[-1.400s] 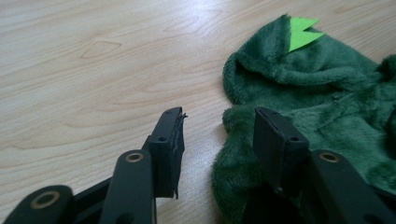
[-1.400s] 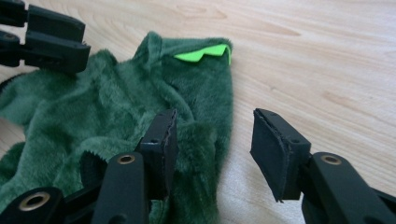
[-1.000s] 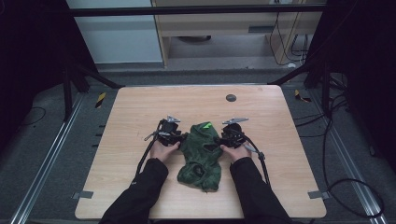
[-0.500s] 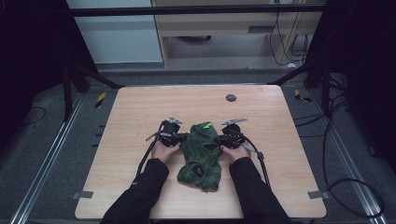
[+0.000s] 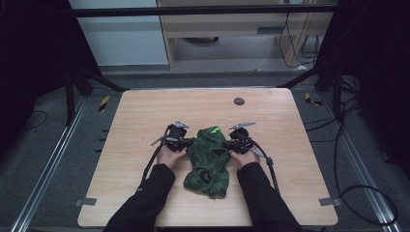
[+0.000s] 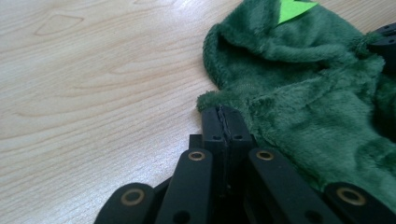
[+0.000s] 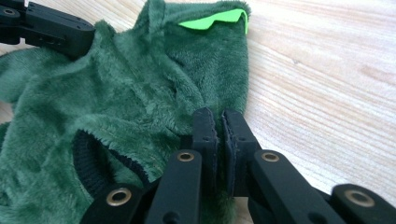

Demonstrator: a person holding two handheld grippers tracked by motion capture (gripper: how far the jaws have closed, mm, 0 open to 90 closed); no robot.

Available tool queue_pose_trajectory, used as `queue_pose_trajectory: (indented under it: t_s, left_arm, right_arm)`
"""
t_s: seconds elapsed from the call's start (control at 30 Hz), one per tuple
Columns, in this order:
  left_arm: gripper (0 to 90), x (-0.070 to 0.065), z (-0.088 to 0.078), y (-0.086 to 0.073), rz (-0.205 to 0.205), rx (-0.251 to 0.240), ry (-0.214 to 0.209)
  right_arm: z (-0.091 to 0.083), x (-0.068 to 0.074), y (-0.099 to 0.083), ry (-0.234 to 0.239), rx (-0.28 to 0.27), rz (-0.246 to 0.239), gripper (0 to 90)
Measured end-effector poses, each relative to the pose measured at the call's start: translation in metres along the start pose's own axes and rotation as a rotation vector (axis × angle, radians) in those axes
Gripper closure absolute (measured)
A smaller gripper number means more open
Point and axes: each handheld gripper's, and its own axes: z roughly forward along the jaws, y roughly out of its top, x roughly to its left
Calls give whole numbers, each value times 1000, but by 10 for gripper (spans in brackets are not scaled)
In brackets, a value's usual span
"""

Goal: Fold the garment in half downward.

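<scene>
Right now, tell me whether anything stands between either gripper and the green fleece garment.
Nothing visible does. The left gripper has just closed on the edge of the green fleece garment, and the right gripper has just closed on its opposite side. Bare wooden table lies around them.

We wear black sleeves [image 5: 145, 200]; our grippers are black, brass-ringed rivets behind the fingers [image 6: 214, 126], black cables [image 5: 270, 169] trailing behind.
</scene>
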Motion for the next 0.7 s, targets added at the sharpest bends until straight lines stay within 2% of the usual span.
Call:
queue_pose_trajectory:
  t_s: [0.2,0.43,0.7]
  left_arm:
    - [899,-3,-14,5,20,-34,-9]
    - [899,-6,-32,9,29,-75,-21]
    - [899,-9,-46,12,41,-101,-32]
  right_arm:
    - [-10,2,5,-5,-50,-15,854]
    - [-23,7,13,16,-110,-40,854]
    - [-36,14,18,35,-151,-69,854]
